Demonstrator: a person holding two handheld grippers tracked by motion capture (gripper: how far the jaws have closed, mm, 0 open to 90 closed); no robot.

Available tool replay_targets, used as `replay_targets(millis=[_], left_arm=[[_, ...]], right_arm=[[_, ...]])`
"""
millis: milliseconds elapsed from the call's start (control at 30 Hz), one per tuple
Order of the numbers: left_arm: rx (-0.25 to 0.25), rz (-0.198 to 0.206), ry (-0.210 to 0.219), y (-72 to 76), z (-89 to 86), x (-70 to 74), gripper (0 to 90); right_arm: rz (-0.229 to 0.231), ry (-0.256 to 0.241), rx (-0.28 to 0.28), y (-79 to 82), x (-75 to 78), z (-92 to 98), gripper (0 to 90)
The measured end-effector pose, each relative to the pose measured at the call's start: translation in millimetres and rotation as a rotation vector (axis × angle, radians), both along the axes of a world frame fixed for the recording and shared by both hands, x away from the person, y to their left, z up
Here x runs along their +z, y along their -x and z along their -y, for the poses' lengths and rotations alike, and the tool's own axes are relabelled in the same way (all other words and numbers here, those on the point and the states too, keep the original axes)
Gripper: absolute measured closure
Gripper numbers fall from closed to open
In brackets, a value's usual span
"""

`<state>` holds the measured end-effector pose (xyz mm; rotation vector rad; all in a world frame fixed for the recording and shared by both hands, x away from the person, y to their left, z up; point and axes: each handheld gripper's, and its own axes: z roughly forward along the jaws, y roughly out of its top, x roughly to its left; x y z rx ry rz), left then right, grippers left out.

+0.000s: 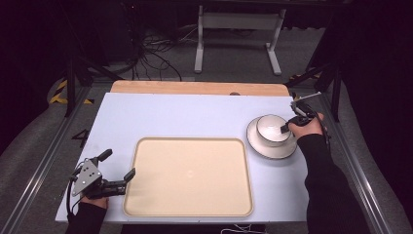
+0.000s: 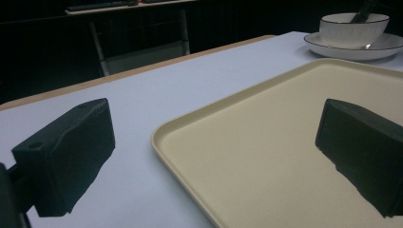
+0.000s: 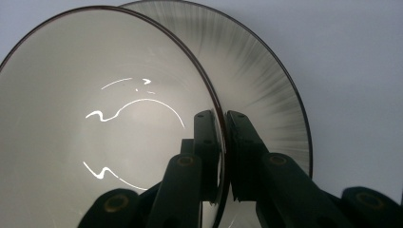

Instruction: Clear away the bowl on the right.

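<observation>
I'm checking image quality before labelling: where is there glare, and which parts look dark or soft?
Right gripper view: bright squiggly highlights inside the bowl, tool sharp. Left gripper view: background nearly black, a small glint on the plate, near jaws slightly soft. High view: table evenly lit, surroundings dark.

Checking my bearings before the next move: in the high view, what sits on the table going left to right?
left gripper → tray → plate with the bowl on it → right gripper, shut on the bowl's rim.
</observation>
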<state>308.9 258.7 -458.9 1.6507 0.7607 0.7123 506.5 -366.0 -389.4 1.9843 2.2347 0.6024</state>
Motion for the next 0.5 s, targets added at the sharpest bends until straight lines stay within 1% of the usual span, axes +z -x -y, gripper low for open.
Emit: replay_targets(millis=[133, 300, 500], left_arm=[[0.001, 0.001, 0.001, 0.0, 0.1, 0.0, 0.2], [0.0, -0.001, -0.001, -0.2, -0.2, 0.0, 0.2], [-0.001, -0.001, -0.004, -0.4, -0.1, 0.0, 0.2]], right_arm=[[0.001, 0.013, 0.0, 1.0, 1.5, -1.7, 84.2], [0.015, 0.024, -0.006, 4.3, 5.9, -4.7, 84.0], [0.027, 0.065, -0.011, 7.6, 10.8, -6.5, 84.0]])
